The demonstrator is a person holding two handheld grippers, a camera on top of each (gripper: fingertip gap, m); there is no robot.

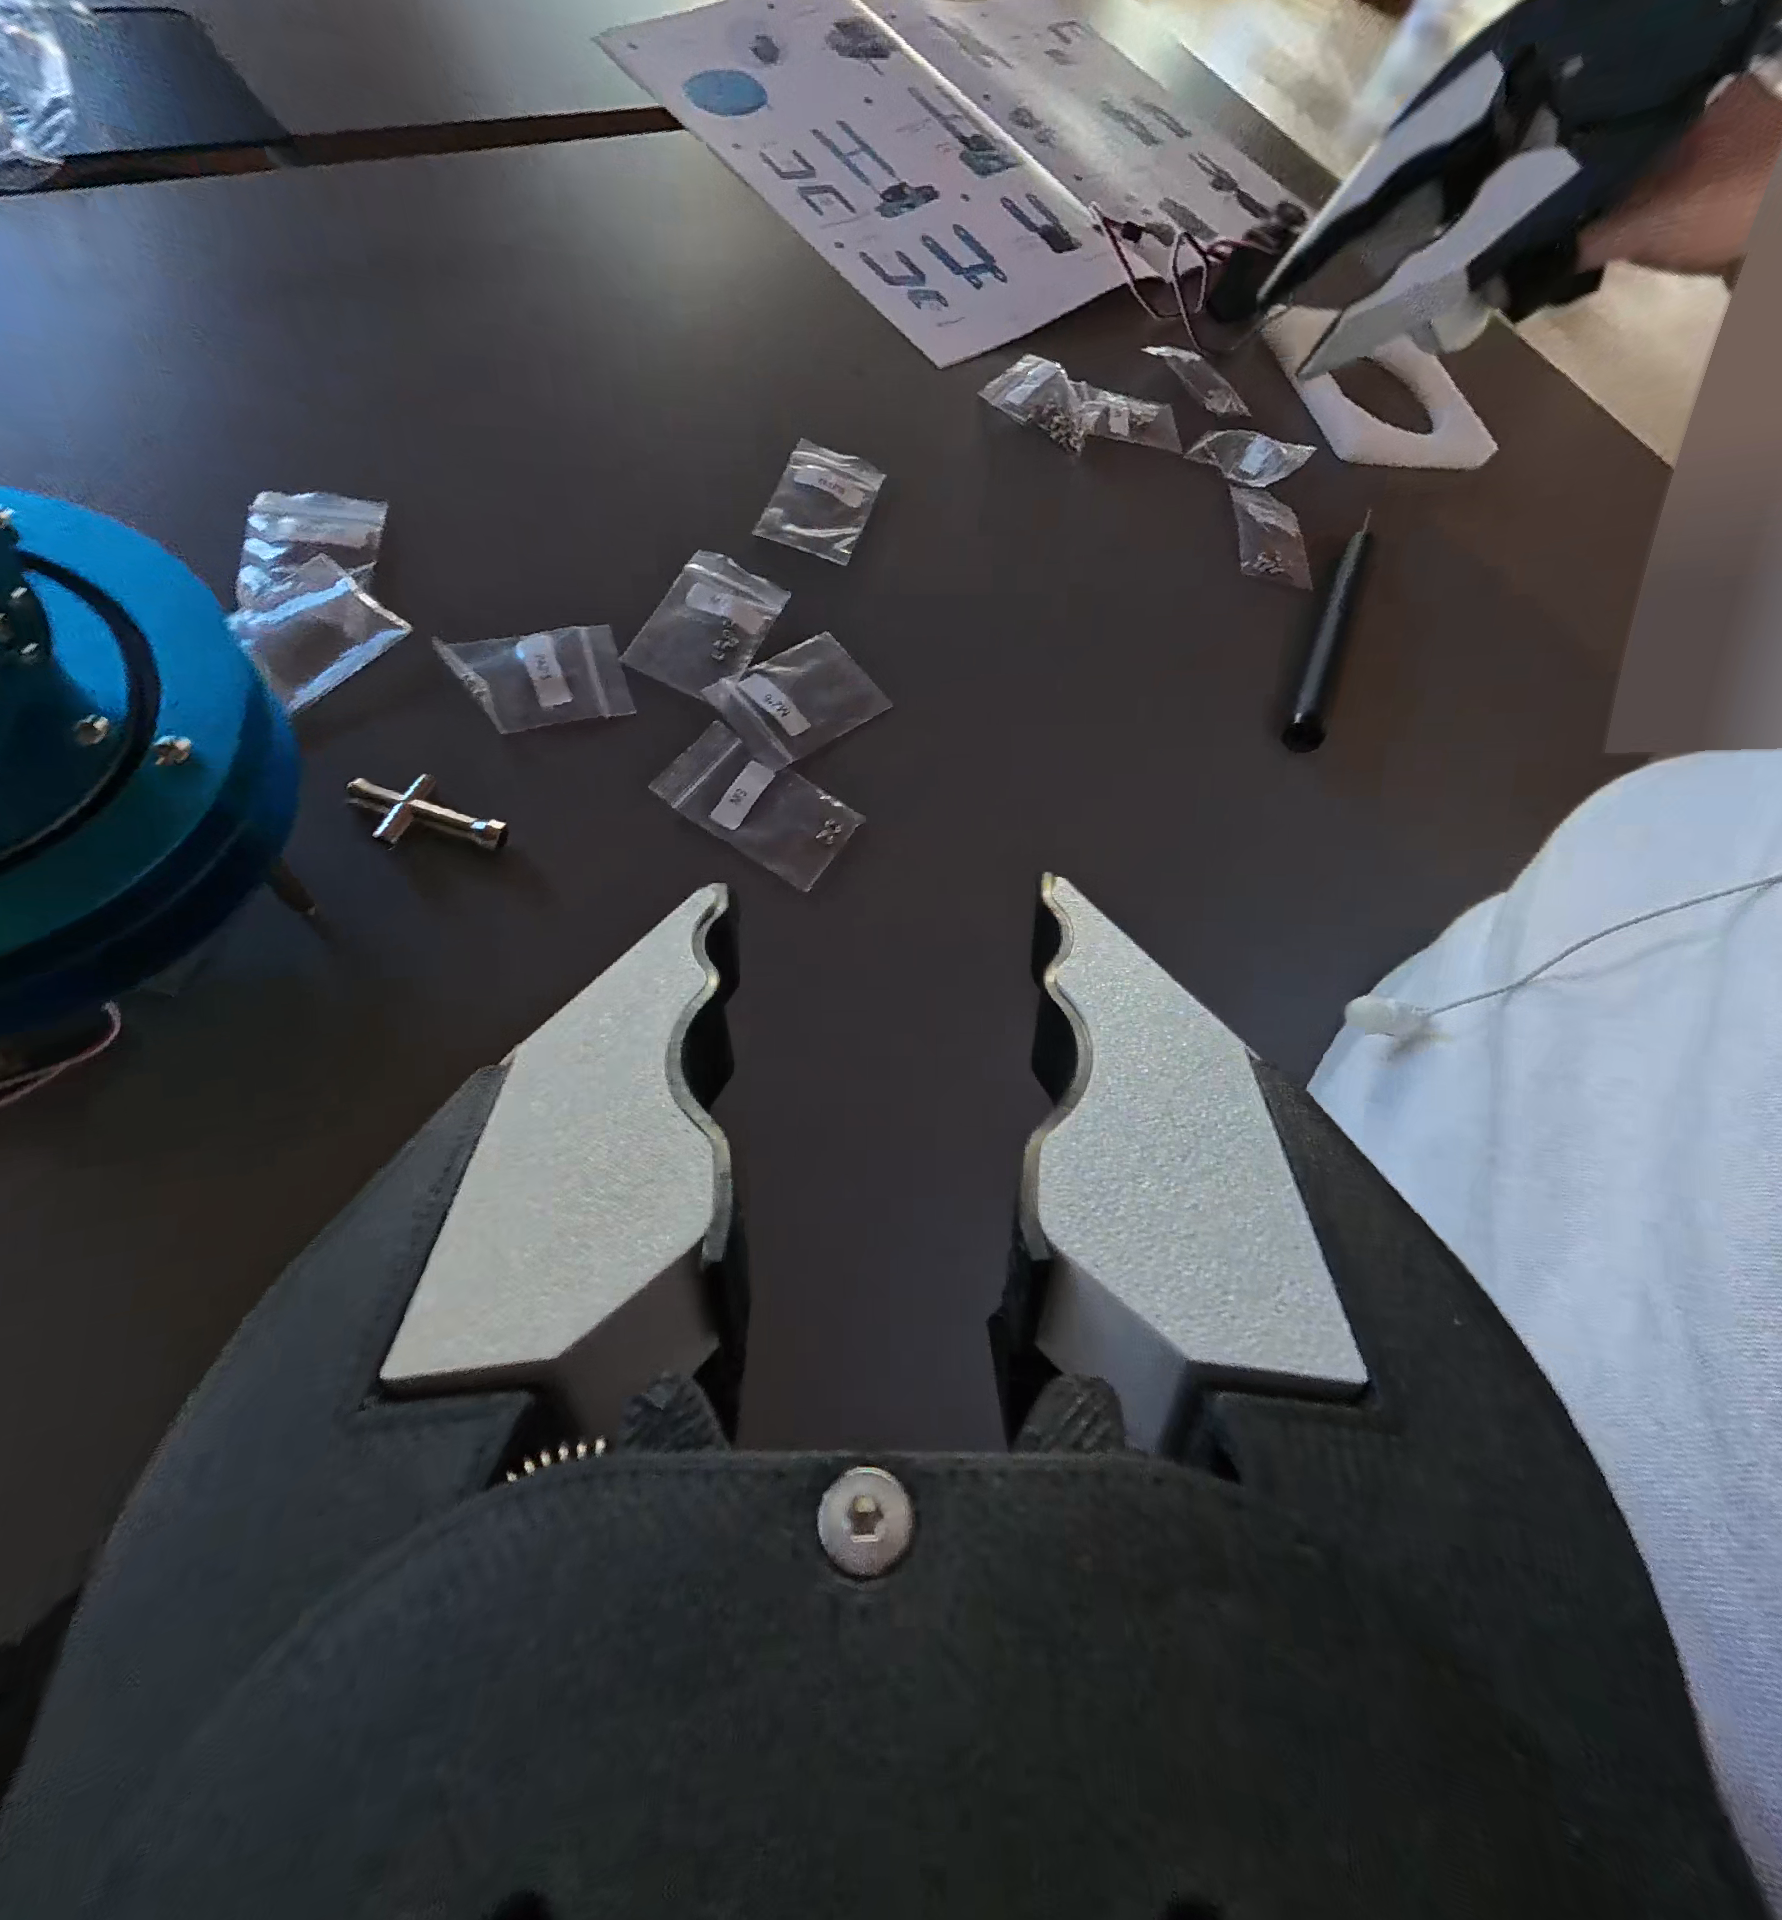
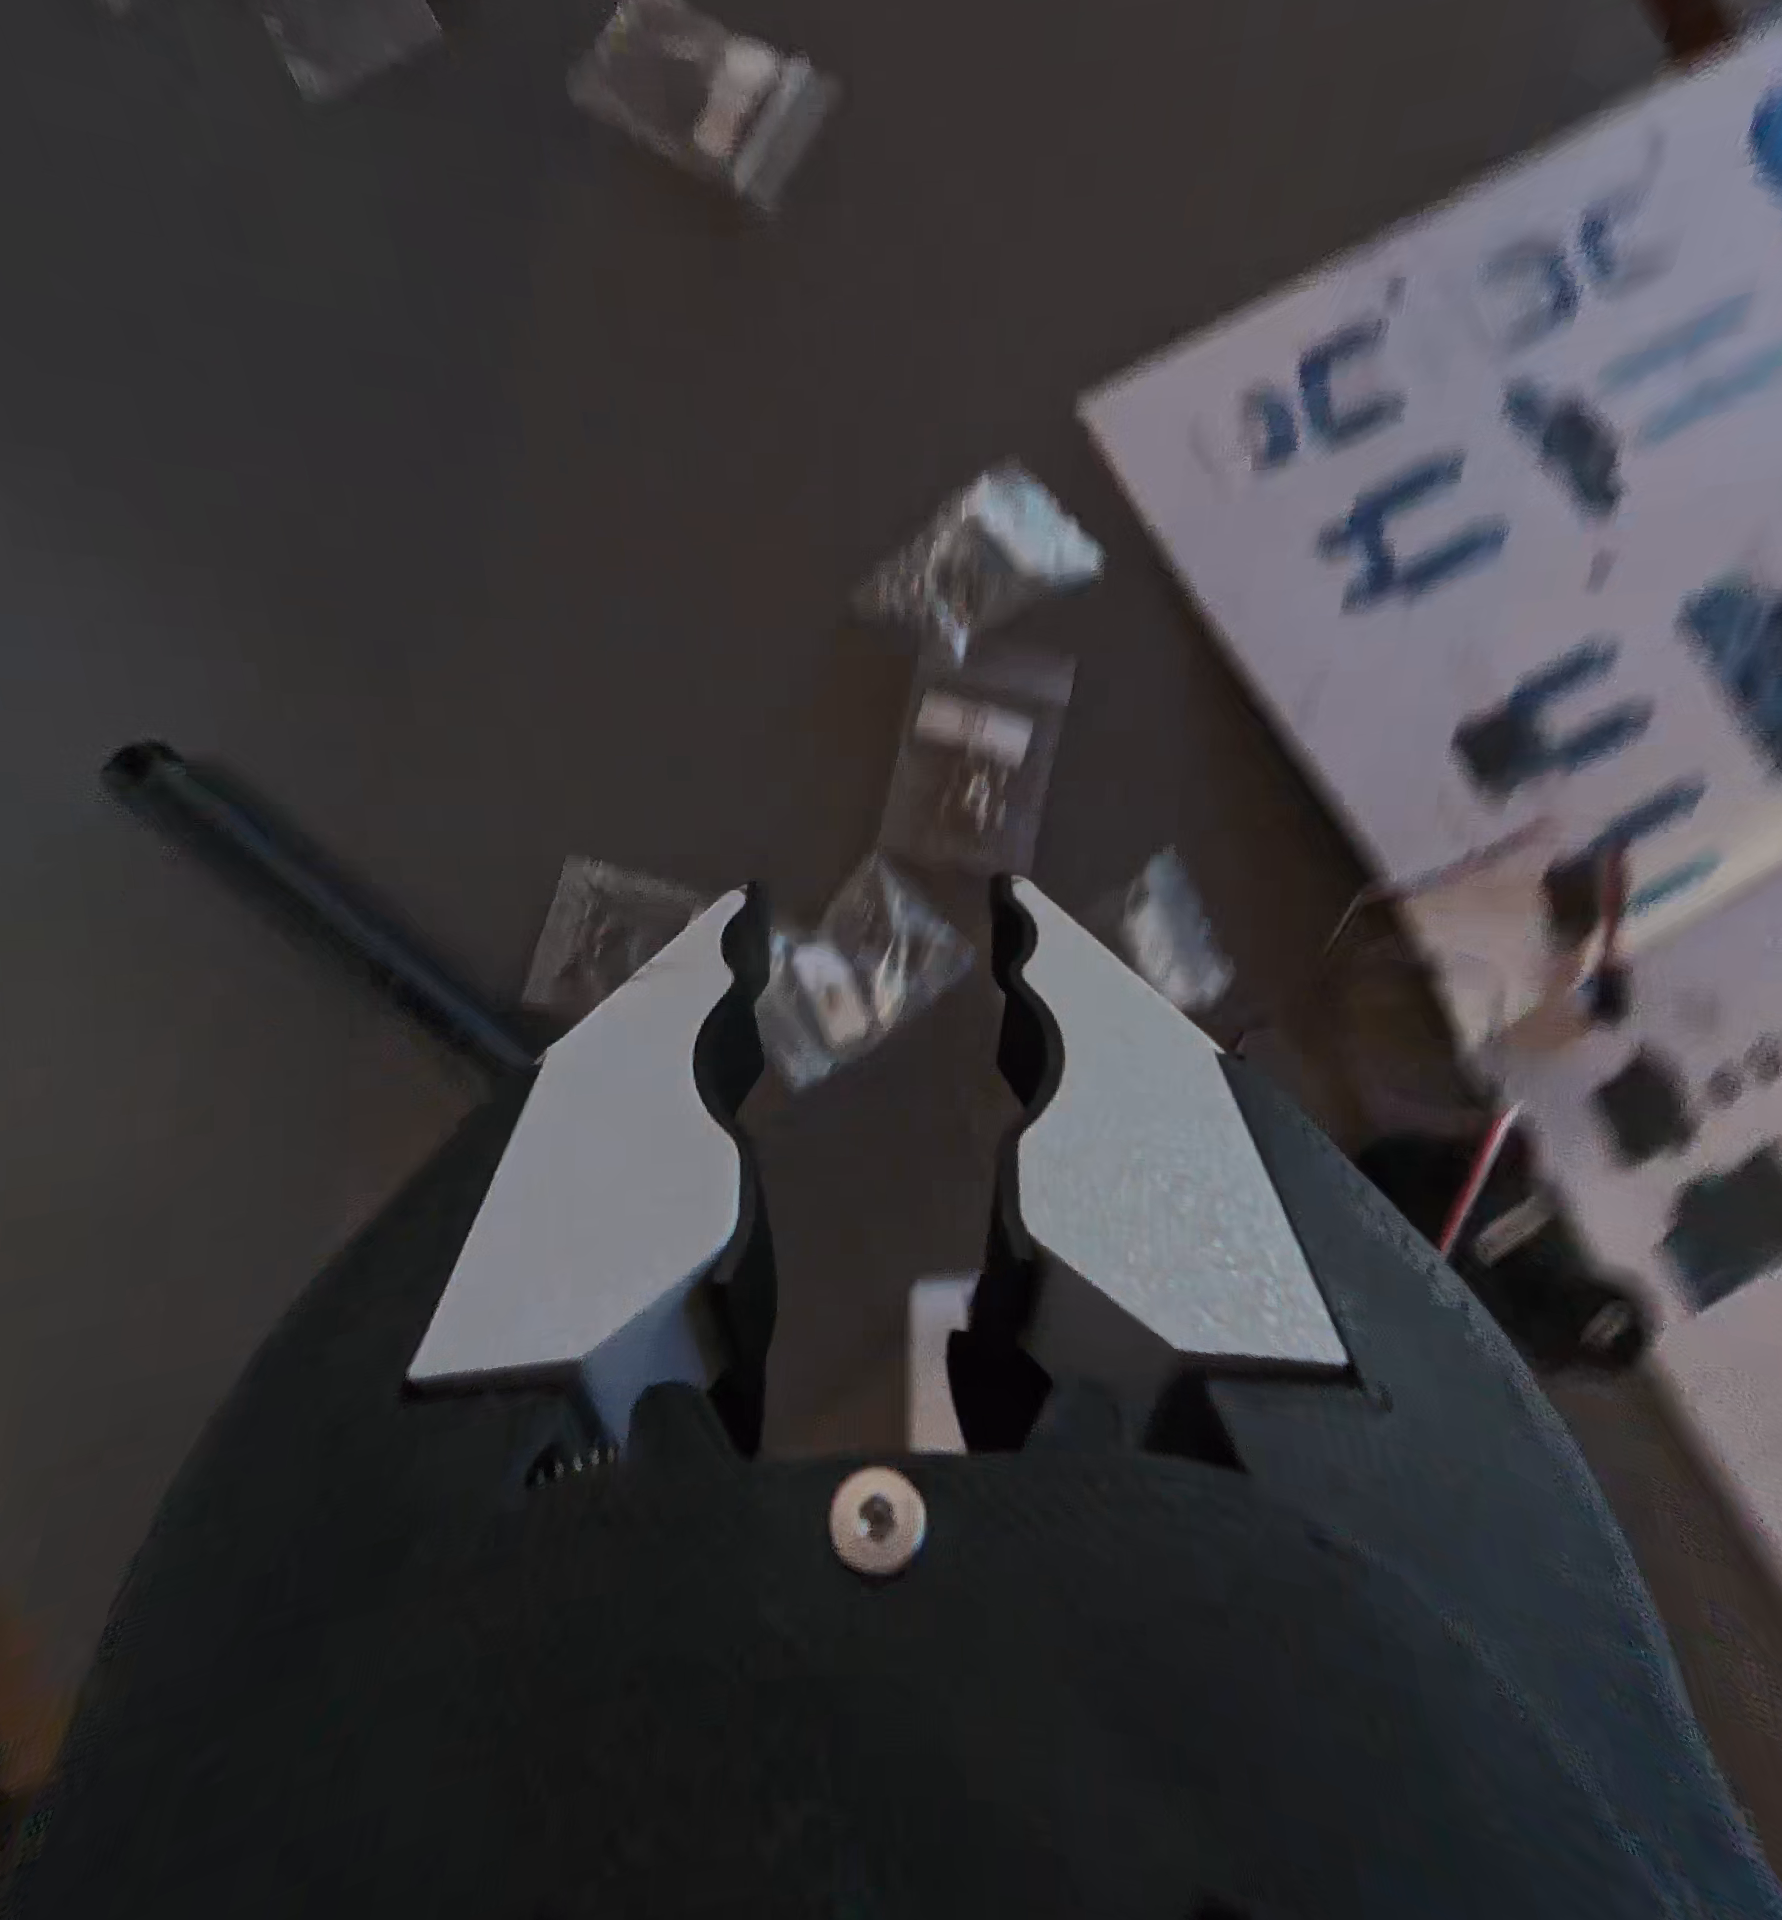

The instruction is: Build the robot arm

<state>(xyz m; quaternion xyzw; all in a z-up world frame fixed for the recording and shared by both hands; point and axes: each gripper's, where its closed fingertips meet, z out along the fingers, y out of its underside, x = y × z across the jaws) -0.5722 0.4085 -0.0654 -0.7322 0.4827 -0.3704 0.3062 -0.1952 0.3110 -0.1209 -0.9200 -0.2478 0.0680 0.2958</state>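
Note:
My left gripper [image 1: 885,891] is open and empty, just above the dark table [image 1: 658,343]. Nearest ahead of it lie several small clear bags of screws [image 1: 757,805]. My right gripper [image 2: 879,891] is open and empty; this view is blurred. One small clear bag [image 2: 866,977] shows on the table between its fingertips. It also shows far right in the left wrist view [image 1: 1287,332], its tips over a white foam piece [image 1: 1386,416] and beside a black motor with wires [image 1: 1240,281].
A blue round base [image 1: 87,727] stands at the left, with a metal cross wrench [image 1: 425,810] beside it. A black screwdriver [image 1: 1328,644] lies at the right. A printed sheet [image 1: 928,156] lies at the back. White cloth [image 1: 1593,1195] covers the near right. The grippers' ends are close to 40 centimeters from one another.

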